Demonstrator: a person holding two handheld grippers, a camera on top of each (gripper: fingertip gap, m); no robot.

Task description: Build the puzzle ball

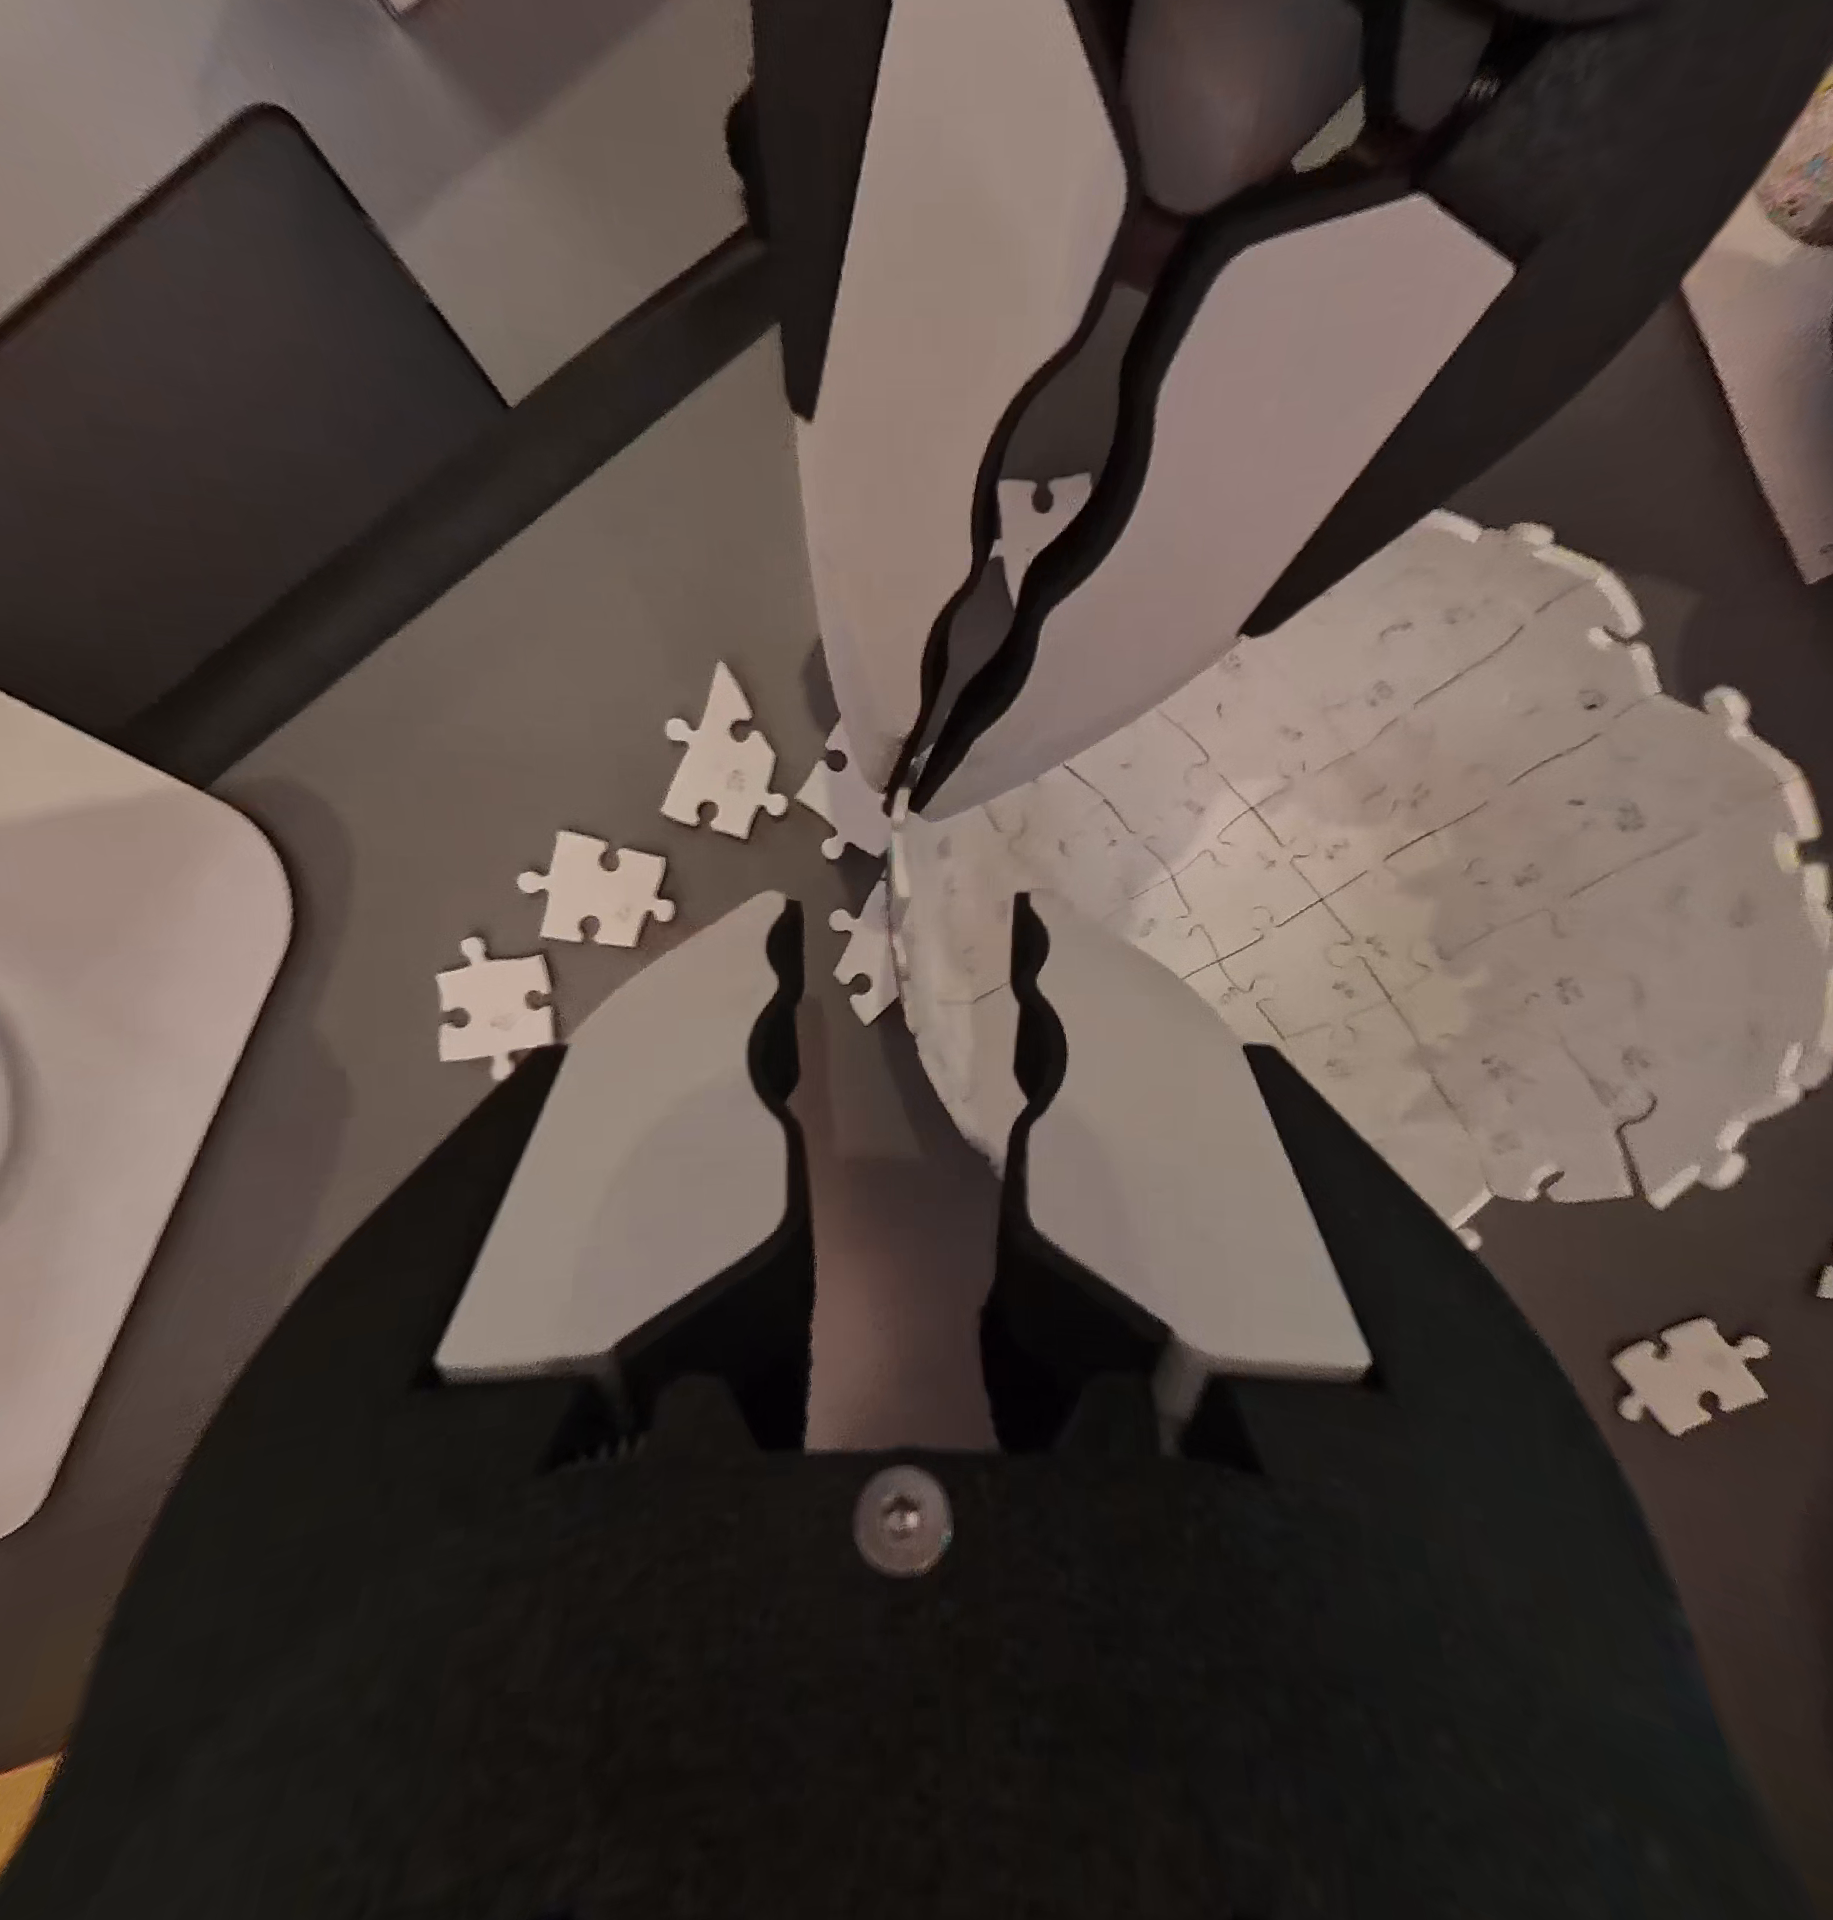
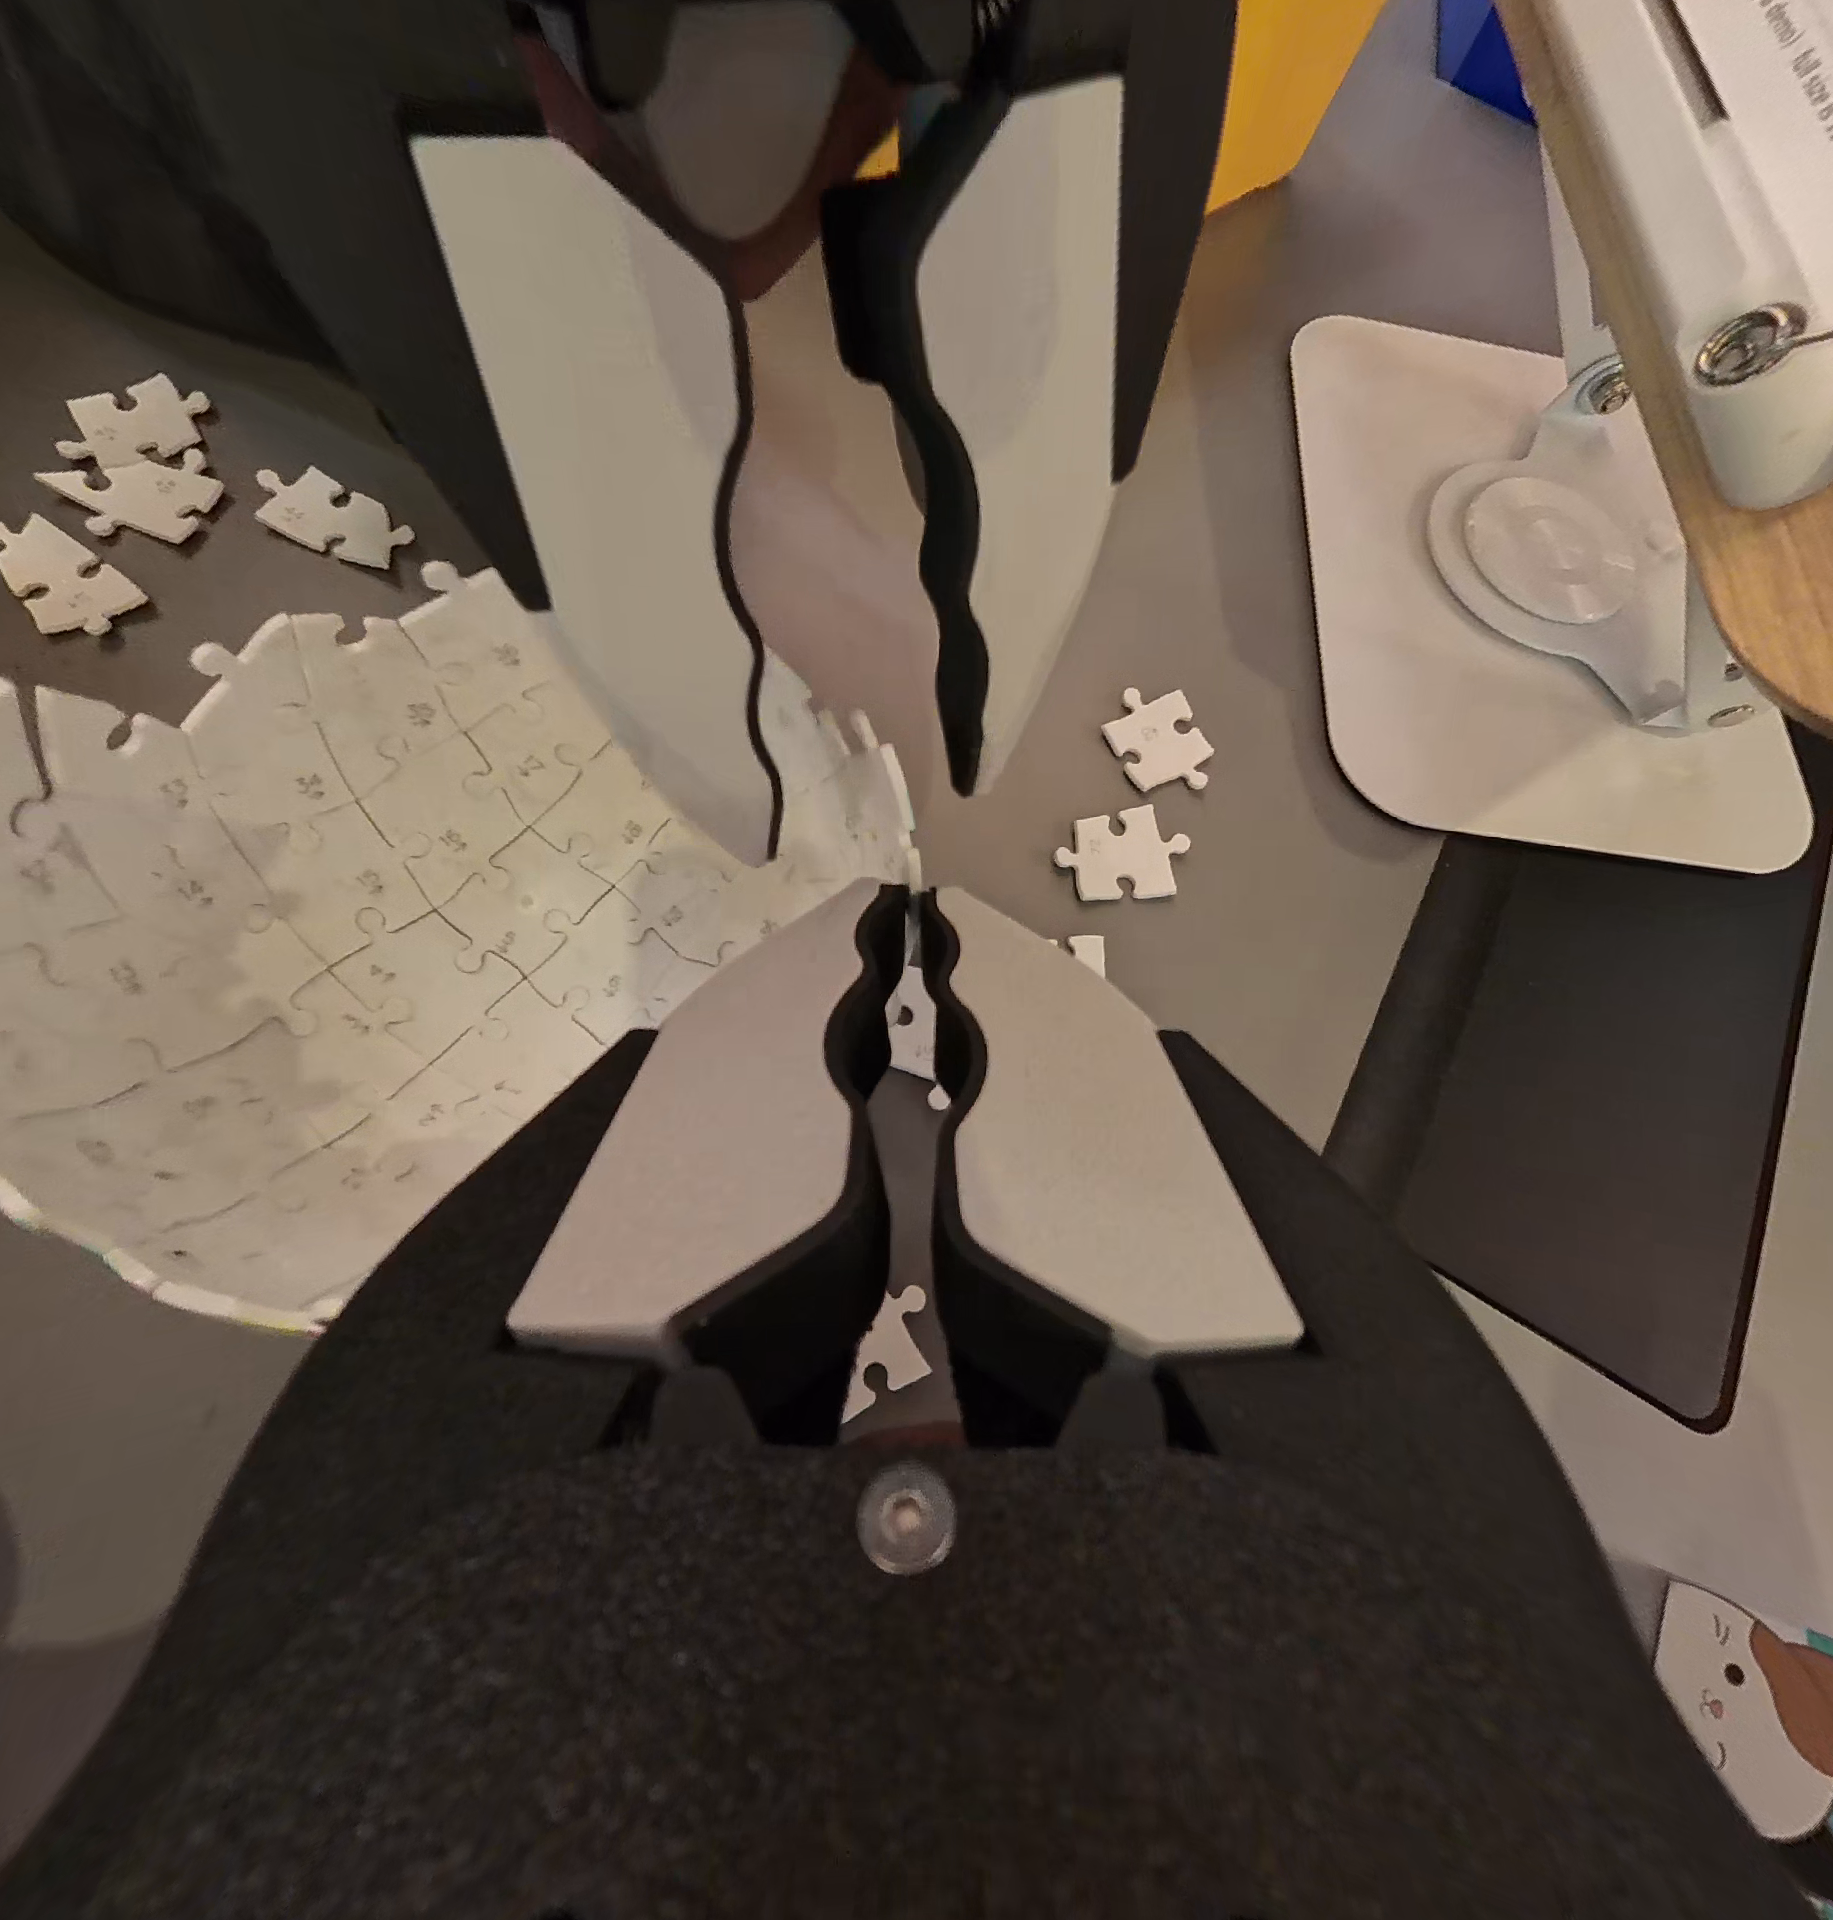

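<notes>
left gripper (image 1: 901,914) hangs with its fingers parted, nothing between them, at the rim of the half-built puzzle ball (image 1: 1359,914) on the grey table (image 1: 392,831). right gripper (image 2: 914,891) pinches a white puzzle piece (image 2: 910,1023) against that rim. loose pieces (image 1: 600,891) lie beside it.

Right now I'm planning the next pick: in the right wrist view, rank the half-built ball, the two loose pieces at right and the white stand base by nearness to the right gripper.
1. Half-built ball: its rim is at the right gripper tips, on the left.
2. Lower loose piece: just right.
3. Upper loose piece: right, slightly beyond.
4. White stand base: far right.
</notes>
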